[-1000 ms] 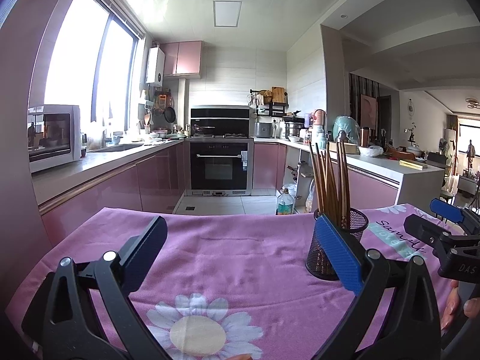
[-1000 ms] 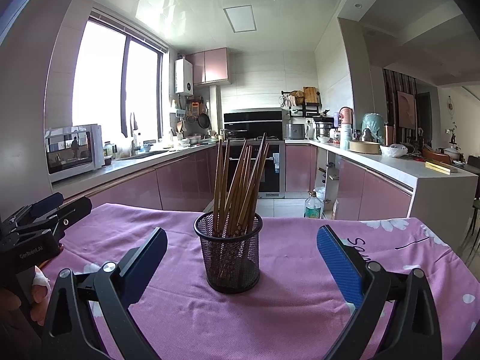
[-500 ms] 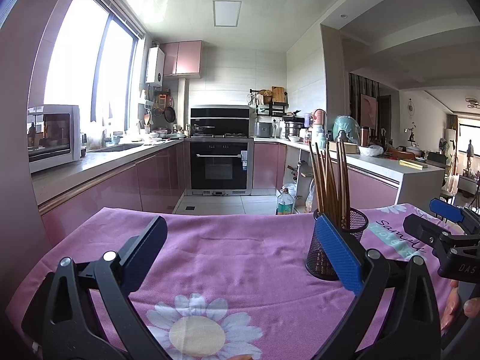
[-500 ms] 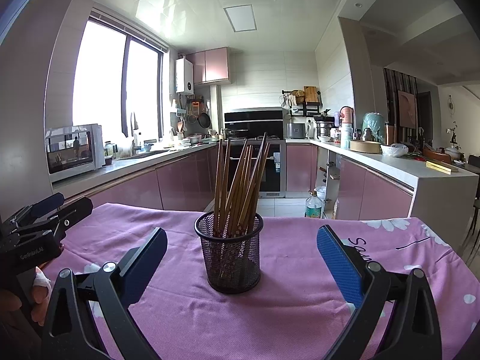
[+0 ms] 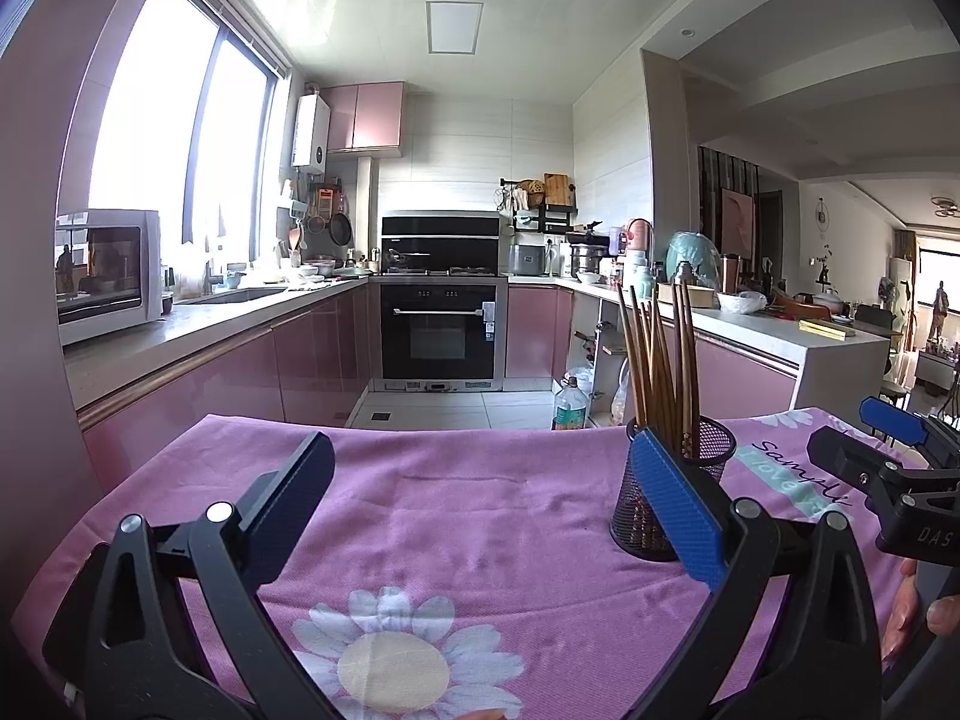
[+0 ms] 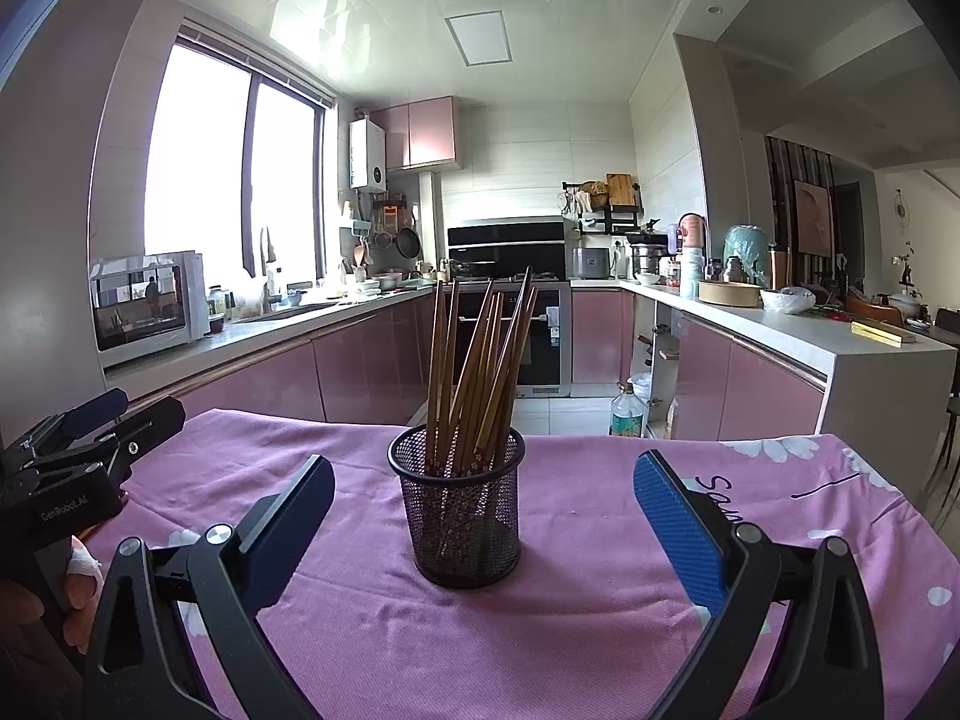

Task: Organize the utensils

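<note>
We see the chopsticks [image 6: 477, 372] standing as a loose bundle in a black mesh holder [image 6: 459, 516], their tips fanning out above its rim, and the holder stands upright on the pink tablecloth [image 6: 570, 612] printed with white daisies. From the right wrist view it stands straight ahead, between the two spread fingers of our right gripper [image 6: 483, 531], which touch nothing. From the left wrist view the same holder [image 5: 711, 456] is off to the right, partly hidden behind the blue pad of one finger [image 5: 675, 507], and our left gripper [image 5: 480, 507] is likewise wide apart and empty over bare cloth. Each tool shows at the edge of the other's view (a hand [image 6: 78, 582] wrapped around the left one's grip). Beyond the table lie pink kitchen cabinets [image 6: 360, 372], a black oven [image 5: 439, 330] and a white microwave [image 5: 108, 276] by the window.
</note>
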A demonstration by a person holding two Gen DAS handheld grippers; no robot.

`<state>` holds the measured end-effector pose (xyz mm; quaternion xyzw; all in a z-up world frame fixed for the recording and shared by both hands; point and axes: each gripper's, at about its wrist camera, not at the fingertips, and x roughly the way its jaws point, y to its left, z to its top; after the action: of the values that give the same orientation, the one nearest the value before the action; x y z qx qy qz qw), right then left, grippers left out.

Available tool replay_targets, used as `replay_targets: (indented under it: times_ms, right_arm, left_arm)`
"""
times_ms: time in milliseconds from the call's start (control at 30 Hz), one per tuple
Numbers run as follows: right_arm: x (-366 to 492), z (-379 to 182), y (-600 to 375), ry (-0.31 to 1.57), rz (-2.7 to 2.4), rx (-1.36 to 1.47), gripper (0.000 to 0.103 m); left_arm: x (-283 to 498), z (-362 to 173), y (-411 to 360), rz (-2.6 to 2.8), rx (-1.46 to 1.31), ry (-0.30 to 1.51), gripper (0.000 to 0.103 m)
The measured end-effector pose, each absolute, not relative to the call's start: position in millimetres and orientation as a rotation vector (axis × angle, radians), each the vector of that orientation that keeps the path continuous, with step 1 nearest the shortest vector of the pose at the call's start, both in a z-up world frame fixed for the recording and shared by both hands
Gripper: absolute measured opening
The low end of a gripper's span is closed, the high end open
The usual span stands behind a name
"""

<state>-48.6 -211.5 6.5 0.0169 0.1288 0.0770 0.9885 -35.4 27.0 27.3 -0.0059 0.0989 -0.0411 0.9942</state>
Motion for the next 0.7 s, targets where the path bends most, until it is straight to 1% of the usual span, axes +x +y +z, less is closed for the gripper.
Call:
replay_targets:
  times_ms: [700]
  right_arm:
    - [-49.1,8.4,-208.4,0.256,0.159,0.038,0.096]
  left_arm:
    - [-35.9,27.5,27.4,-0.082,-0.012,0.199,0.098]
